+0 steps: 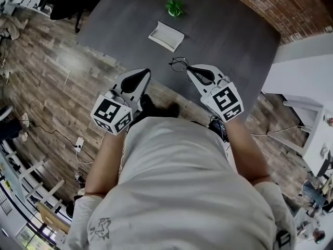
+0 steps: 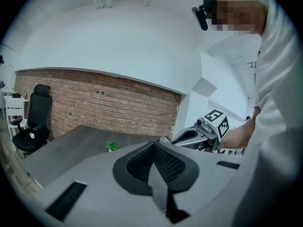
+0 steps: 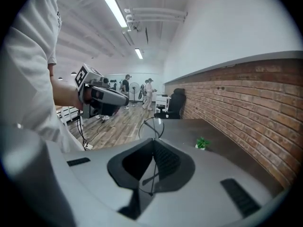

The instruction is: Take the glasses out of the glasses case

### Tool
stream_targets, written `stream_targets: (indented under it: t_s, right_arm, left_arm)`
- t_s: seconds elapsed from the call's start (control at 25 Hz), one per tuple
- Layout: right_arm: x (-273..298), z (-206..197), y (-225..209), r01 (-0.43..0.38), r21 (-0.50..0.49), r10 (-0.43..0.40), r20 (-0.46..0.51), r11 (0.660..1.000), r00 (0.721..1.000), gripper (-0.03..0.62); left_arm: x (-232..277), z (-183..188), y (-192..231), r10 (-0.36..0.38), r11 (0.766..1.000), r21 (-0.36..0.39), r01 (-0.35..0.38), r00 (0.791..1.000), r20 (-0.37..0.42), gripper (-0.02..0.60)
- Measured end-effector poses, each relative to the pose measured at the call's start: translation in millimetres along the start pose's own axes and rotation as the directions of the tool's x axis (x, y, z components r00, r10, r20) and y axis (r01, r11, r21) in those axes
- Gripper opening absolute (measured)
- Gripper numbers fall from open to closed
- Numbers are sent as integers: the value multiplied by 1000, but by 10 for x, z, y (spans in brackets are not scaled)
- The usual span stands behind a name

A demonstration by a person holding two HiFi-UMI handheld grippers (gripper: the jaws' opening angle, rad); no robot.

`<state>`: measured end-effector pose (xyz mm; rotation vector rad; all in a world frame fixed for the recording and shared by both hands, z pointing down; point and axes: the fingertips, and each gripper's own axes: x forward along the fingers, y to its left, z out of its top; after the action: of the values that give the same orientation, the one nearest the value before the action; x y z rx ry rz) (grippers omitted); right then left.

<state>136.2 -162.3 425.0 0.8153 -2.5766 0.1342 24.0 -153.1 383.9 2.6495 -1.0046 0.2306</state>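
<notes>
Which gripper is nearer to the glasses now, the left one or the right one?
Right. The right gripper holds the glasses in its jaws; the left gripper, shut and empty, is apart at their left.

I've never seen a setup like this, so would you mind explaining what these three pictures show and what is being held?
No robot here: a person holds a two-jaw tool in each hand. The head view comes from a camera on the person's head, looking down; the other two come from cameras riding on each tool, looking along its jaws. On the grey table lie a white case and a small green plant. The right tool is shut on thin-framed glasses near the table's edge; the left tool is shut and empty.
</notes>
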Motion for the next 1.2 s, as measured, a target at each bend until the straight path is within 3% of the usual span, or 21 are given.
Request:
stream_targets:
  t_s: [0.52, 1.2]
  right_arm:
    - [-154, 354, 334, 119, 22, -121, 87, 993, 989, 14]
    - [-33, 1030, 1548, 261, 6, -258, 184, 965, 949, 14]
  left_arm:
    - [-547, -29, 58, -38, 999, 18, 38, 999, -10, 11]
    - [-1923, -179, 253, -126, 989, 76, 125, 992, 1, 11]
